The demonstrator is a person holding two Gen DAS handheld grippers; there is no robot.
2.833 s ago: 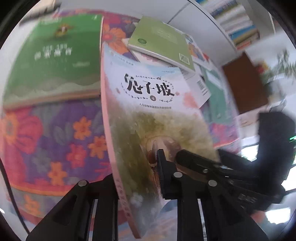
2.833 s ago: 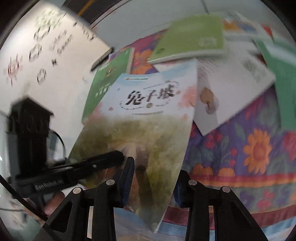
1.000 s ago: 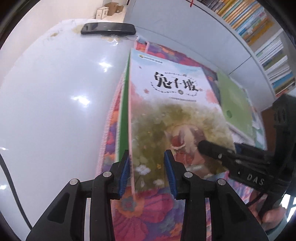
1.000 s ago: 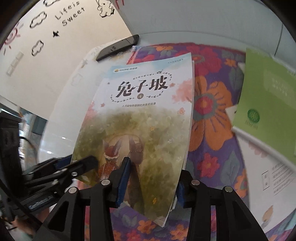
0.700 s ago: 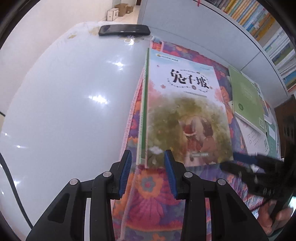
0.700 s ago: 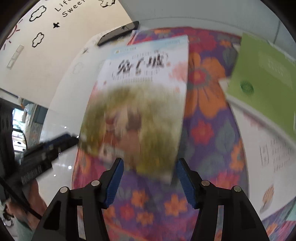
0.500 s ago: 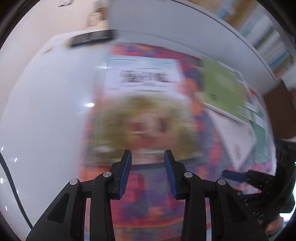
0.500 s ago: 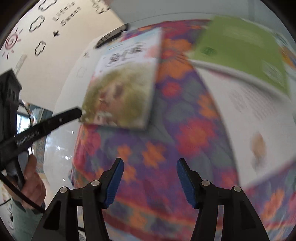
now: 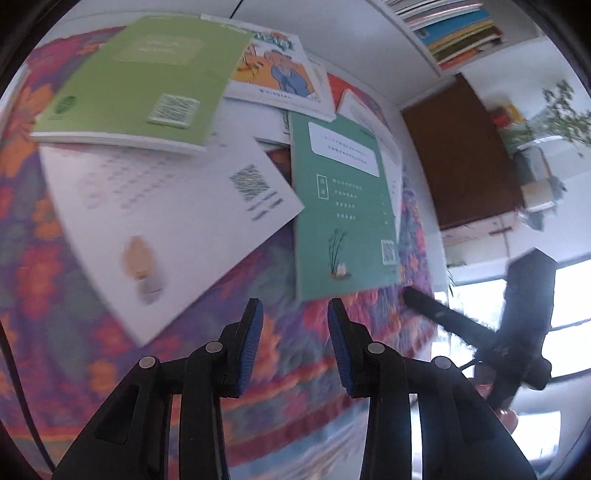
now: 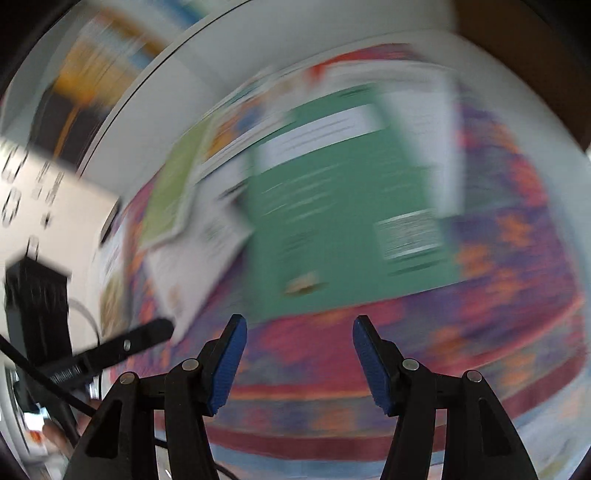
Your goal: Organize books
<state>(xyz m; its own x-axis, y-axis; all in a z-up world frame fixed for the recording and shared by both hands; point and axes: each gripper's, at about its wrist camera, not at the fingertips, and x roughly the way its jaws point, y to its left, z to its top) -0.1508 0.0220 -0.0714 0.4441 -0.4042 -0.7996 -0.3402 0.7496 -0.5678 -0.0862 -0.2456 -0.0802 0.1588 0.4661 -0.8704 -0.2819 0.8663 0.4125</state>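
A dark green book [image 9: 341,206] lies flat on the floral cloth [image 9: 55,288], straight ahead of my left gripper [image 9: 295,343], which is open and empty just short of its near edge. A white book [image 9: 177,218] lies to its left, a light green book [image 9: 140,77] and a cartoon-cover book [image 9: 280,70] farther back. My right gripper [image 10: 299,354] is open and empty, facing the same dark green book [image 10: 343,221] in a blurred view. The right gripper also shows in the left wrist view [image 9: 417,299].
A brown cabinet [image 9: 465,158] stands beyond the table's right end. A bookshelf [image 9: 450,29] with stacked books is at the back. The white wall with stickers [image 10: 33,192] is to the left in the right wrist view.
Both grippers let go of the rabbit-cover book on the green book at the left end. Both then swung right and now face the scattered books.
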